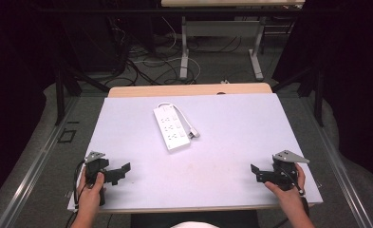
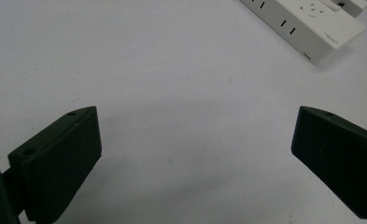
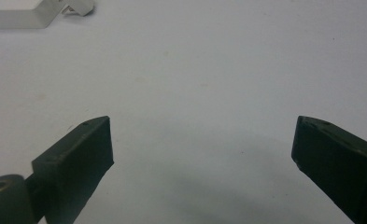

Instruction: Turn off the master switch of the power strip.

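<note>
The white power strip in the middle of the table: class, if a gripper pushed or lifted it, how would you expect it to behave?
The power strip is a long, flat, hard-looking block, so it would probably slide rather than roll or tip. Pushed near one end, it would likely swivel. Its short cord and plug look loose, so they would probably trail or dangle when lifted.

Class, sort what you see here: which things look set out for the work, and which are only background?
Likely for the work:
power strip with its plug
left gripper, open
right gripper, open

Background:
cables on the floor
far table's legs
</note>
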Tool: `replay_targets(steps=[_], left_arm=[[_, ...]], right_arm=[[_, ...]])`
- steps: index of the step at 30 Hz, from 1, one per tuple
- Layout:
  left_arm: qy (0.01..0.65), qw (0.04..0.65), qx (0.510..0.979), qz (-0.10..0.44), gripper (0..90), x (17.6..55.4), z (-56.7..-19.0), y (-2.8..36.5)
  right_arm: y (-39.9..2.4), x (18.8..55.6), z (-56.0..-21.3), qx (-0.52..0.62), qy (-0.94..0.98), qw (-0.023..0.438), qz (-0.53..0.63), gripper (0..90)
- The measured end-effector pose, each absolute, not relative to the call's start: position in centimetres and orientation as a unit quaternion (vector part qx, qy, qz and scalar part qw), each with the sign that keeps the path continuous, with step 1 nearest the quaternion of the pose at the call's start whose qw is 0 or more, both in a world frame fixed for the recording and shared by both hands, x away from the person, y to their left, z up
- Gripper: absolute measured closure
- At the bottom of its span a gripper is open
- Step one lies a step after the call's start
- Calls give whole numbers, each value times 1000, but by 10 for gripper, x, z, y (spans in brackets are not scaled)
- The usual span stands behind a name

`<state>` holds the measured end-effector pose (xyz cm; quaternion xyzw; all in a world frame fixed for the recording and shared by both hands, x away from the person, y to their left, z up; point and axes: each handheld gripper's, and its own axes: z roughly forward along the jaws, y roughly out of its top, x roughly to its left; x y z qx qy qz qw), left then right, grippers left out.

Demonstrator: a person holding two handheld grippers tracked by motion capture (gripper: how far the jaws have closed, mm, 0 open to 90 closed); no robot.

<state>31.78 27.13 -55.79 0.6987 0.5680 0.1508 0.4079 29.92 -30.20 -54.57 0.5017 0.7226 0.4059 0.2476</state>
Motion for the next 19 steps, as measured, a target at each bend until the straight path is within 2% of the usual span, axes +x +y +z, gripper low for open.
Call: replay_targets(steps=[19], left_arm=[[578,399,696,150,17,319,-562,279]], right_arm=[[-299,300,-546,503,724,244,405,49]])
